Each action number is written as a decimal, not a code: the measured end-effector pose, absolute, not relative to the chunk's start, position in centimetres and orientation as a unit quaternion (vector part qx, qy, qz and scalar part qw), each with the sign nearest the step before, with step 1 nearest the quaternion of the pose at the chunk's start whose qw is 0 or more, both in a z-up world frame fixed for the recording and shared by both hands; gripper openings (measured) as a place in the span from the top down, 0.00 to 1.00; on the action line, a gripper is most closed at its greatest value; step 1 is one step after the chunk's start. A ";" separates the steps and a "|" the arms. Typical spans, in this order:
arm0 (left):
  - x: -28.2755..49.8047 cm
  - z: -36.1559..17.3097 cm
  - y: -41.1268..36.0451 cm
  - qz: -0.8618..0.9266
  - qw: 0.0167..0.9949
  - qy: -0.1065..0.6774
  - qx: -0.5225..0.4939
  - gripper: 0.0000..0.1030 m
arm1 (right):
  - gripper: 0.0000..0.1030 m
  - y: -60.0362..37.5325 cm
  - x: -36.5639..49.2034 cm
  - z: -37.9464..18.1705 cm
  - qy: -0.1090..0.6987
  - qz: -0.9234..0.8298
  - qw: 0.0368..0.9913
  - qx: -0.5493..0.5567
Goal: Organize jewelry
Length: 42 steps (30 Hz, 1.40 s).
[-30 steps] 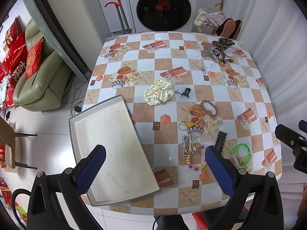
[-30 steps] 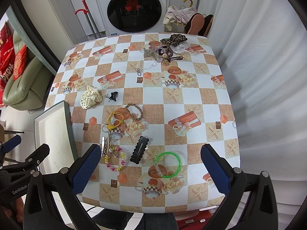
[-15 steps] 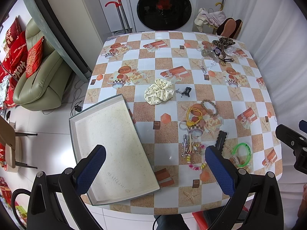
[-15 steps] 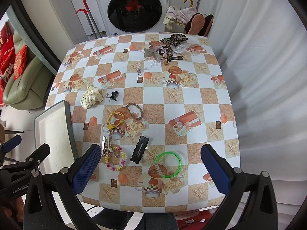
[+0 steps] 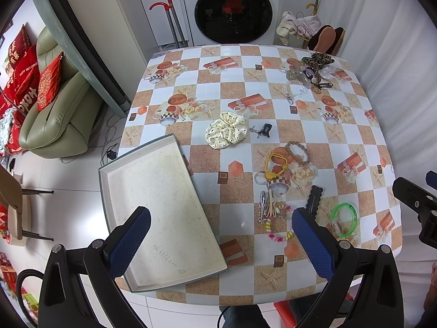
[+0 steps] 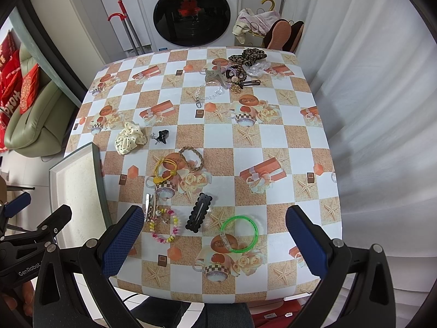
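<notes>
An empty shallow box tray point(image 5: 153, 191) point(image 6: 73, 191) lies at the table's near left edge. Scattered on the checked tablecloth are a cream dotted scrunchie point(image 5: 226, 132) point(image 6: 129, 137), a yellow hair tie point(image 5: 275, 164) point(image 6: 164, 170), a braided bracelet point(image 5: 297, 151) point(image 6: 192, 158), a bead bracelet point(image 5: 278, 232) point(image 6: 164, 225), a black hair clip point(image 5: 314, 198) point(image 6: 199, 212) and a green bangle point(image 5: 344, 220) point(image 6: 239, 233). My left gripper point(image 5: 220, 243) hovers open above the tray's right edge. My right gripper point(image 6: 214, 242) hovers open above the green bangle, holding nothing.
A pile of hair accessories with a leopard bow point(image 5: 316, 60) point(image 6: 247, 54) and a clear chain point(image 6: 207, 95) sits at the far right of the table. A small black claw clip point(image 6: 161, 136) lies by the scrunchie. Beyond stand a washing machine point(image 5: 233, 8), a sofa point(image 5: 54, 109) and a white curtain point(image 6: 368, 82).
</notes>
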<state>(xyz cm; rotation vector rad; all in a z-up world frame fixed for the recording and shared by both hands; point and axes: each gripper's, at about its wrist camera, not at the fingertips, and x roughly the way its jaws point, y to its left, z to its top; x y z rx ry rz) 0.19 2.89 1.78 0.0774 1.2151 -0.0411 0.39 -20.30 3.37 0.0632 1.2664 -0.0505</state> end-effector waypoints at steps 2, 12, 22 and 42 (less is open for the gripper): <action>0.2 1.8 2.9 -0.019 0.820 0.571 0.036 0.00 | 0.00 -20.2 0.4 3.4 0.592 -0.023 0.805 0.030; 0.2 1.5 3.1 -0.019 0.819 0.572 0.037 0.00 | 0.00 -20.3 0.3 3.2 0.592 -0.024 0.805 0.031; -0.8 0.3 3.8 -0.025 0.813 0.580 0.043 0.00 | 0.00 -20.4 0.3 2.8 0.594 -0.025 0.804 0.032; 6.9 -4.7 4.7 -0.073 0.822 0.563 0.050 0.00 | 0.00 -18.8 2.8 -4.5 0.616 -0.040 0.784 0.068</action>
